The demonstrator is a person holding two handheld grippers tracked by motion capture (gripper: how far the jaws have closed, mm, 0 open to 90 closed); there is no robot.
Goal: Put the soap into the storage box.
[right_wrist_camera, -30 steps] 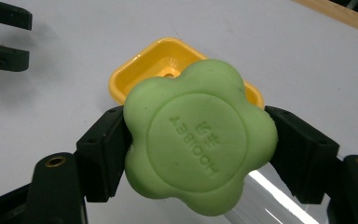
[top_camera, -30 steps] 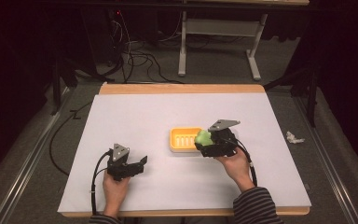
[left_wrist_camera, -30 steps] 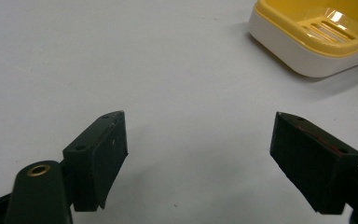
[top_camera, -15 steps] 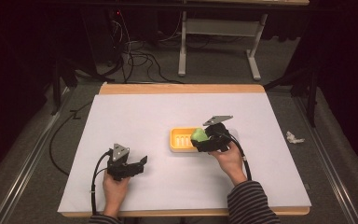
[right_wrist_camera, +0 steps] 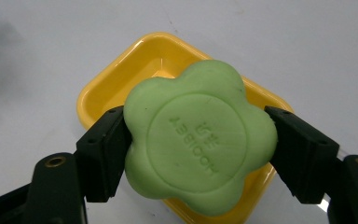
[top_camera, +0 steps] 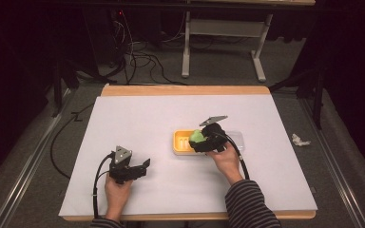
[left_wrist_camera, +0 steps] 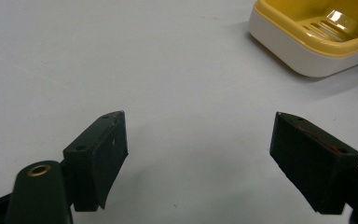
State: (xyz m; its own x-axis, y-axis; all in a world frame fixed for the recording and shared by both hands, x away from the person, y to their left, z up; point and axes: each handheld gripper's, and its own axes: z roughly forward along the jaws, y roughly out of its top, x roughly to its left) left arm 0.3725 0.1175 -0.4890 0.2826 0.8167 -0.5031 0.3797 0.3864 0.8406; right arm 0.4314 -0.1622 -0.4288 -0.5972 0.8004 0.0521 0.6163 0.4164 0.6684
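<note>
The right gripper (right_wrist_camera: pixel 198 154) has its 2 fingers clamped on the flanks of a green flower-shaped soap (right_wrist_camera: pixel 199 142), held above the yellow soap dish (right_wrist_camera: pixel 121 88) on the white table (top_camera: pixel 138 123). The soap's stamped lettering is hard to read. The left gripper (left_wrist_camera: pixel 200 163) rests with fingers spread wide, holding nothing.

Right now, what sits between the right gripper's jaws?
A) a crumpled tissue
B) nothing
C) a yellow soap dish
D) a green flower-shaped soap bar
D: in the right gripper view the right gripper is clamped on the green flower-shaped soap bar, above the yellow soap dish.
</note>
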